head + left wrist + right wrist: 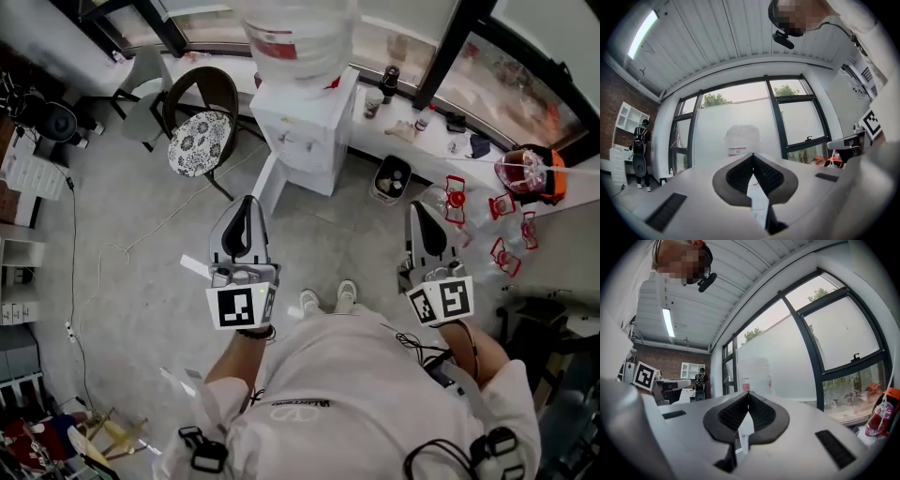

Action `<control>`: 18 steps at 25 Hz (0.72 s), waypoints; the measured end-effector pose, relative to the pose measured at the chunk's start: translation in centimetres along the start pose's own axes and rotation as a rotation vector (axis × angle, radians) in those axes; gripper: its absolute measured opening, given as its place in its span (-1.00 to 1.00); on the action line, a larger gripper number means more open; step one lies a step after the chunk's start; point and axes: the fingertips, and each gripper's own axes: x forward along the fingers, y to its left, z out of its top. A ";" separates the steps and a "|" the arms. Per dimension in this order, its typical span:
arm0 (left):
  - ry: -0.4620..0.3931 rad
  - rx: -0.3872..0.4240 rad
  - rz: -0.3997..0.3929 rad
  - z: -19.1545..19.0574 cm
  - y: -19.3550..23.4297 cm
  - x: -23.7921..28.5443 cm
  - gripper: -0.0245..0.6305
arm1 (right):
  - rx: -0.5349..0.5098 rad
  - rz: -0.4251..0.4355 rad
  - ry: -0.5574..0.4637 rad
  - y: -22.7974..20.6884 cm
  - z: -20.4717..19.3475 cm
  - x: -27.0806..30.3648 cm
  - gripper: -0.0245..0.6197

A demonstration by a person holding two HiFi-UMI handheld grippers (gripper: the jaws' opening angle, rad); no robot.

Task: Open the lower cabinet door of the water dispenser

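Note:
The white water dispenser [305,122] stands against the window wall ahead of me, with a large clear bottle [300,33] on top. A narrow white panel [268,183] juts from its lower left towards me; it looks like the lower door seen edge-on. My left gripper [247,202] and right gripper [418,210] hang in the air in front of the dispenser, well short of it. On both, the dark ribbed pads meet with nothing between them. The left gripper [753,155] points at the bottle [741,140]. The right gripper [748,393] also faces the bottle [757,376].
A chair with a patterned cushion [199,141] stands left of the dispenser. A black bin [391,178] sits to its right under the window ledge [412,127], which holds bottles. Red-and-clear clutter [506,248] lies on the floor at right. A cable [75,281] trails at left.

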 end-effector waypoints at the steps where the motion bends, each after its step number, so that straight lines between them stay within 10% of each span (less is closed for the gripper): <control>1: -0.004 0.000 -0.002 0.2 0.1 -0.1 -0.91 | 0.001 0.003 0.006 0.3 0.0 -0.1 -0.88; 18: -0.027 -0.013 -0.030 0.7 -0.1 -1.2 -0.91 | -0.024 0.027 -0.010 2.8 0.8 -0.6 -0.88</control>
